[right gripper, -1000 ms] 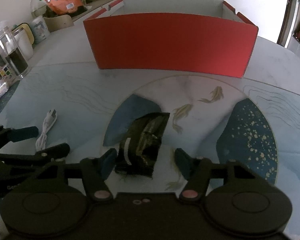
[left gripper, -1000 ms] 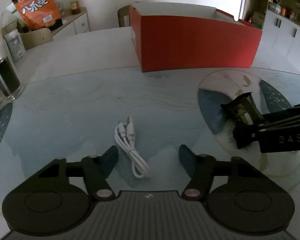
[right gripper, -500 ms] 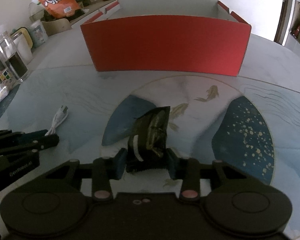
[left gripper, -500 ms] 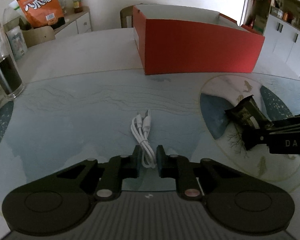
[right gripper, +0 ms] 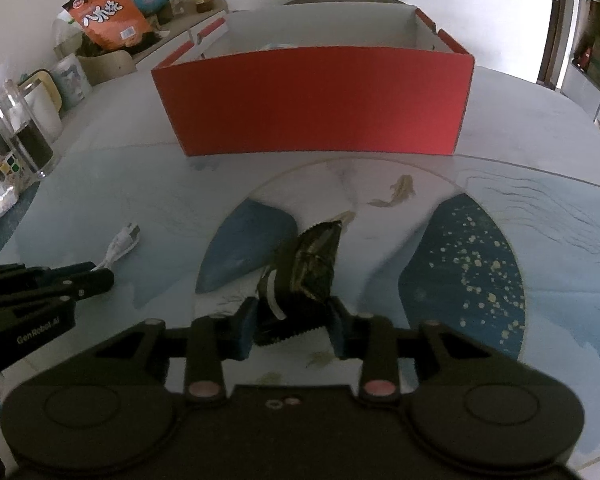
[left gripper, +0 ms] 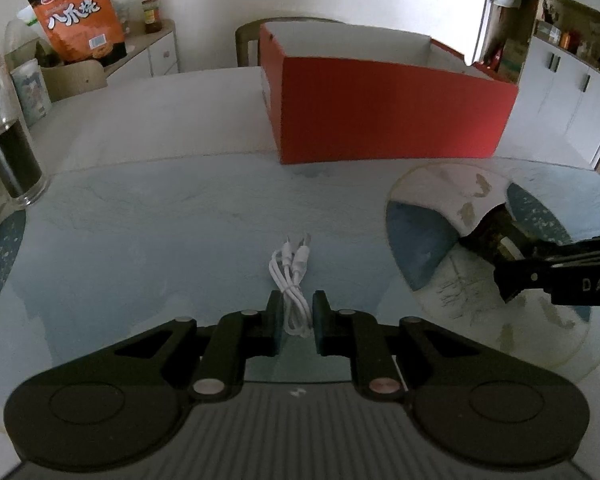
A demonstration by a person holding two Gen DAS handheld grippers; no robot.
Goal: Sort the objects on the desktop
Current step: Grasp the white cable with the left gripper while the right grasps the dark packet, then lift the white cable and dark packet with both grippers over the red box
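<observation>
Since a second ago both hand-held grippers have gone from wide open to nearly closed around their objects. The left hand-held gripper (left gripper: pixel 297 322) now has its jaws drawn in on the near loop of the white cable (left gripper: pixel 290 286), which lies on the table (left gripper: pixel 160 232) with its plugs pointing toward the red box (left gripper: pixel 384 116). The right hand-held gripper (right gripper: pixel 293 326) is closing at this moment, its pads against the sides of a dark snack packet (right gripper: pixel 306 276) that stands tilted on the round fish-patterned area of the table. The box stands well behind both objects. An orange bag (left gripper: pixel 78 20) and a glass jar (left gripper: pixel 10 148) stand at the far left.
</observation>
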